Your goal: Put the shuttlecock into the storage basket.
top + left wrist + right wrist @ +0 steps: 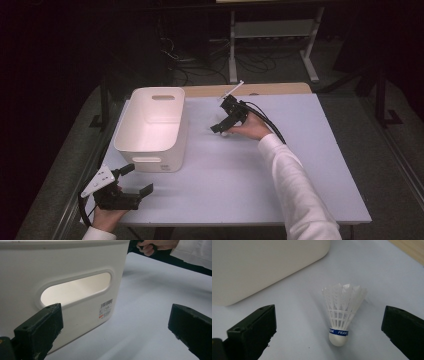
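Near the front left corner of the pale tabletop [280,180], the left claw [136,181] is held with its jaws apart, empty, just before the white plastic bin with handle slots [150,127]. Right of the bin, toward the far edge, the white feathered shuttlecock with a blue band [342,315] stands on its cork between the parted jaws of the right claw [218,131]. The jaws are best lowered around the cork base, not the feathers, and closed gently.

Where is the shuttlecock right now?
In the right gripper view, the shuttlecock stands cork-down on the table, between the open right tool jaws, beside the white bin.
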Demonstrator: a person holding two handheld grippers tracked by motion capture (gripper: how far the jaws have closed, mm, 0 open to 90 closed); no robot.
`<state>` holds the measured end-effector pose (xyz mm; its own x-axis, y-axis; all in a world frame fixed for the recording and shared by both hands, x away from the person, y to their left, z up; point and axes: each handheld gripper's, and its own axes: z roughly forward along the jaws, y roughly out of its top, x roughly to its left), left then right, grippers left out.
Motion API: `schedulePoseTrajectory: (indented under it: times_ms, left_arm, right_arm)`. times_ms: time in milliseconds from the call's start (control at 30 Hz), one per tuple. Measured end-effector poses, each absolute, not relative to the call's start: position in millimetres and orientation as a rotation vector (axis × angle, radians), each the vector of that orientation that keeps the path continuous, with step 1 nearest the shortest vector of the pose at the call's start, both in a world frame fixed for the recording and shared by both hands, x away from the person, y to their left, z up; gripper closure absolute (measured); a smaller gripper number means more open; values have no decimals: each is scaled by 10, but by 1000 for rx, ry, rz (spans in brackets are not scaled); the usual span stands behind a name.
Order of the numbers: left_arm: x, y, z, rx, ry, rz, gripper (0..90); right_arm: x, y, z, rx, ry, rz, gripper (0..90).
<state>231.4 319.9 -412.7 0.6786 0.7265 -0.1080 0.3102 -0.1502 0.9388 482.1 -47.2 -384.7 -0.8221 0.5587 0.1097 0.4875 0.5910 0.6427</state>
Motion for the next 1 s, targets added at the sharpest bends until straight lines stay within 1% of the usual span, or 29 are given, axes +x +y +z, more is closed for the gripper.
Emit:
schedulePoseTrajectory:
  times_ms: [367, 833, 900, 1000]
  left_arm:
    - [2314, 3205, -4125, 1739, 826, 450, 0]
    - [2313, 3207, -4124, 1739, 826, 449, 0]
    - [2314, 3207, -4125, 1738, 827, 449, 0]
    - [2314, 3209, -4124, 1734, 830, 446, 0]
  right_arm:
    - [4953, -423, -4031, 962, 2762, 958, 0]
    - [5031, -412, -4207, 1018, 2796, 891, 0]
    - [5044, -421, -4231, 1021, 2802, 877, 9]
    - [5067, -442, -4256, 1045, 2820, 861, 62]
